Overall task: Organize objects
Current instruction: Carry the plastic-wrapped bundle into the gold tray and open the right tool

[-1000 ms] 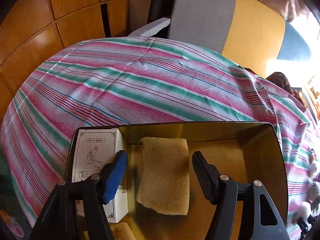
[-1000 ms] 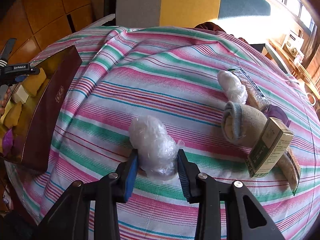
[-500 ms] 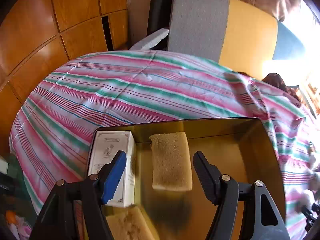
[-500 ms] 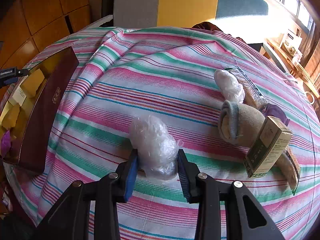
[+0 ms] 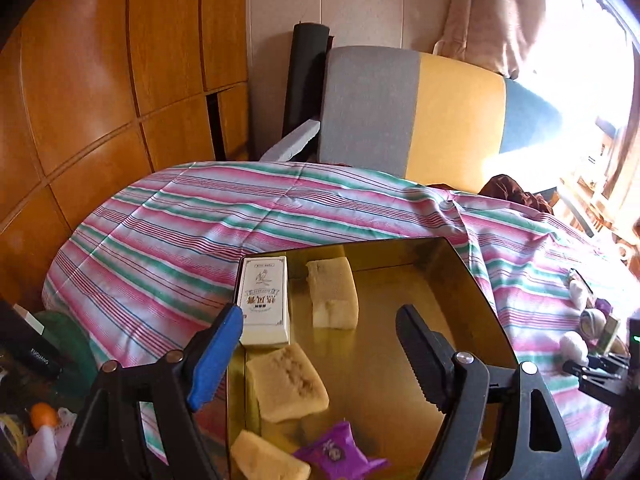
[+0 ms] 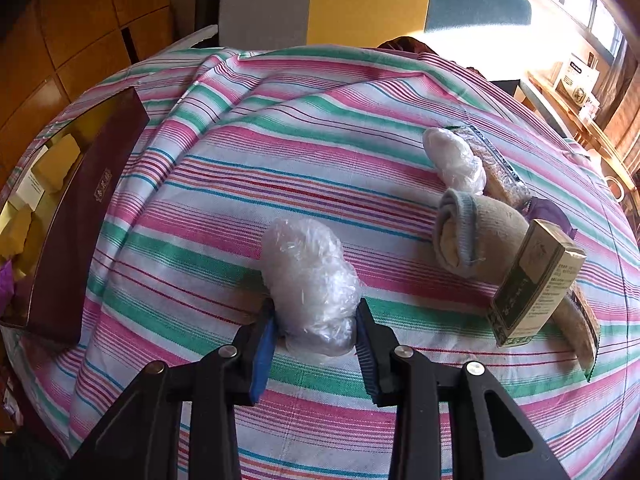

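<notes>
My left gripper (image 5: 320, 314) hovers over the gold-lined box (image 5: 472, 276), its jaws opening with nothing between them. Inside the box lie a white carton (image 5: 264, 300), three yellow sponges (image 5: 332, 296) and a purple packet (image 5: 336, 448). My right gripper (image 6: 316, 306) is shut on a clear plastic-wrapped bundle (image 6: 308, 272) that rests on the striped cloth (image 6: 320, 160). From the right wrist, the box (image 6: 80, 216) shows its maroon wall at the far left. To the right lie a second wrapped bundle (image 6: 454, 158), a rolled sock (image 6: 468, 236) and a green carton (image 6: 536, 284).
Packaged bars (image 6: 500, 172) and a purple item (image 6: 548, 212) lie by the sock. A grey, yellow and blue chair back (image 5: 416, 116) stands behind the table, wooden panels (image 5: 100, 80) to its left. Clutter sits off the table's left edge (image 5: 44, 360).
The left gripper has risen and drawn back from the box, and its jaws have widened; more sponges and the purple packet have come into view. The right gripper has stayed put on the bundle.
</notes>
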A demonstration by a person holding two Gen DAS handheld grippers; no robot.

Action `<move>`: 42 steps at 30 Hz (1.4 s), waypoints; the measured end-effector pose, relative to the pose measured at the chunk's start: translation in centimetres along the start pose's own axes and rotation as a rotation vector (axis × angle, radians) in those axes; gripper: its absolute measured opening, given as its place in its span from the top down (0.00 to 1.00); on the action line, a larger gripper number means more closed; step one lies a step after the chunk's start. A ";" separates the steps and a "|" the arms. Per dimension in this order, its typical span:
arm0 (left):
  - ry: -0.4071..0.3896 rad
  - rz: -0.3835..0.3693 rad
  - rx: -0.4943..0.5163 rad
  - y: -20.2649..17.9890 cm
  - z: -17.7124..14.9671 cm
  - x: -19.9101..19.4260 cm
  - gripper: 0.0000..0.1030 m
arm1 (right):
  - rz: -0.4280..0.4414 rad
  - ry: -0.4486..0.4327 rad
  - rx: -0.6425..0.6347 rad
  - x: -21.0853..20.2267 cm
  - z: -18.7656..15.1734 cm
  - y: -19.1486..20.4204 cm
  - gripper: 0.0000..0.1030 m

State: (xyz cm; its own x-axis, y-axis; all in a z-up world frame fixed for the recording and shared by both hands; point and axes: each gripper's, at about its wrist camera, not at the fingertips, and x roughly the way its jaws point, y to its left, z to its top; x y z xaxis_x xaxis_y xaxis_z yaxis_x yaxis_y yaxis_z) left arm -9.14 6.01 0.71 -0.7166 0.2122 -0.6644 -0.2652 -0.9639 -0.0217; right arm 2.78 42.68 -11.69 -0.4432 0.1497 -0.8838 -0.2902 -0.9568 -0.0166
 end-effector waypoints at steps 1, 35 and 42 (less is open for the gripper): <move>-0.006 -0.001 0.000 0.1 -0.3 -0.4 0.23 | -0.004 0.001 -0.001 0.0 0.0 0.0 0.65; -0.079 0.042 -0.172 9.6 -4.5 -4.2 0.18 | 0.361 0.154 -0.203 -0.4 8.9 28.0 0.66; -0.041 0.051 -0.206 11.2 -5.5 -3.1 0.18 | 0.439 0.263 -0.058 4.3 10.4 31.2 0.55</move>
State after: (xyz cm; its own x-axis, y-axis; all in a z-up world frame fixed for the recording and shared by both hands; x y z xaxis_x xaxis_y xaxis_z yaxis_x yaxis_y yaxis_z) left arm -6.30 -6.35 -1.60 -0.7522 0.1648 -0.6380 -0.0939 -0.9851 -0.1438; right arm -16.98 16.02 -11.14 -0.2818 -0.3295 -0.9011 -0.0742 -0.9289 0.3628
